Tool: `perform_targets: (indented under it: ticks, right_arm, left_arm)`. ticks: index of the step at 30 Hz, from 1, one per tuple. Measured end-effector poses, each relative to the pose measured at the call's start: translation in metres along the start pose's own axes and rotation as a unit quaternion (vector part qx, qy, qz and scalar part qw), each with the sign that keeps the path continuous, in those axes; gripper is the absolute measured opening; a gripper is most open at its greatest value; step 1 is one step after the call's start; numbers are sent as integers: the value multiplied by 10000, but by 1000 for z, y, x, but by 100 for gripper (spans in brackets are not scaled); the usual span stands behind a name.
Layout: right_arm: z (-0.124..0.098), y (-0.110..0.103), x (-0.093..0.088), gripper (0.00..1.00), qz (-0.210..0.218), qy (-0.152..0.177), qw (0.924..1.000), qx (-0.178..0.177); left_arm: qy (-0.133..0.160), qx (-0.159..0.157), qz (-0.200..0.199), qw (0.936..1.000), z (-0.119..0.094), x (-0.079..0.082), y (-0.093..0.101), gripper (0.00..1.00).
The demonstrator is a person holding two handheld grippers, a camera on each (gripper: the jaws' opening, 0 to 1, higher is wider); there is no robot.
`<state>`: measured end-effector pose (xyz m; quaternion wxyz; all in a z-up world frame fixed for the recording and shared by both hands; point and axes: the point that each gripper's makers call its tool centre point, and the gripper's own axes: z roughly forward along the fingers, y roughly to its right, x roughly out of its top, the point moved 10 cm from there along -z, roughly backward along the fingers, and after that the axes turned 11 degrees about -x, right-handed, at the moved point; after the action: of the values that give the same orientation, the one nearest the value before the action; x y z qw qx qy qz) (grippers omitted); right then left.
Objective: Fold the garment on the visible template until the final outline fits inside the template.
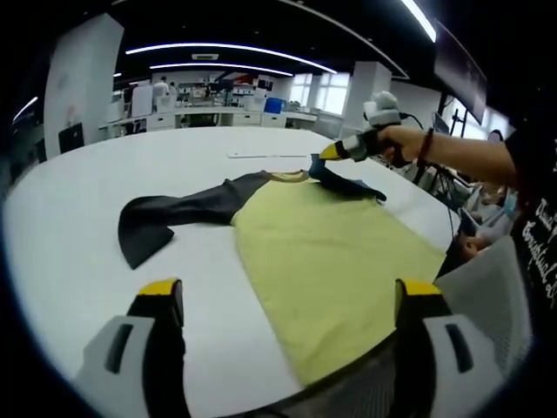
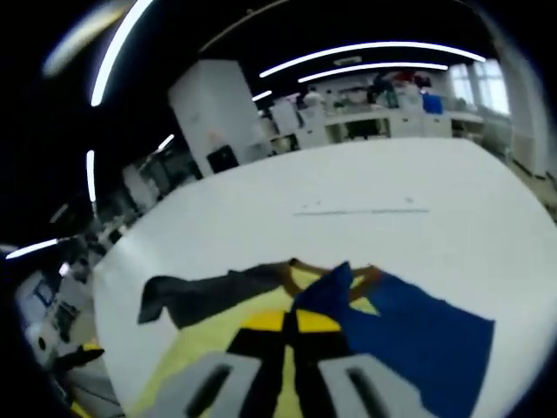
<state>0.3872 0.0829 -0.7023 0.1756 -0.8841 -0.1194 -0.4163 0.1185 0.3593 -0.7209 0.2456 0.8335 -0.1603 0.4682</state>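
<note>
R tongs (image 2: 290, 324) clamp garment (image 1: 331, 261) blue sleeve (image 2: 418, 335); L tongs (image 1: 287, 300) apart.

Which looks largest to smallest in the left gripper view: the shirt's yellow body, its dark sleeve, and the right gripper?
1. yellow body
2. dark sleeve
3. right gripper, though it is farther from the camera, so its true size is unsure.

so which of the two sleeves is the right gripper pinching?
The blue sleeve by the collar: the right gripper is shut on its edge. The dark sleeve lies flat, untouched, on the table.
</note>
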Motion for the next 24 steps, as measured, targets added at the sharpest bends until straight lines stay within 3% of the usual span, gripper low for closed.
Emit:
perform_targets:
  ticks: [24]
  right_arm:
    - [17, -45, 14, 0, -147, -2, 9980, 611]
  left_arm:
    - [68, 30, -161, 9998, -1, 0, -3, 99]
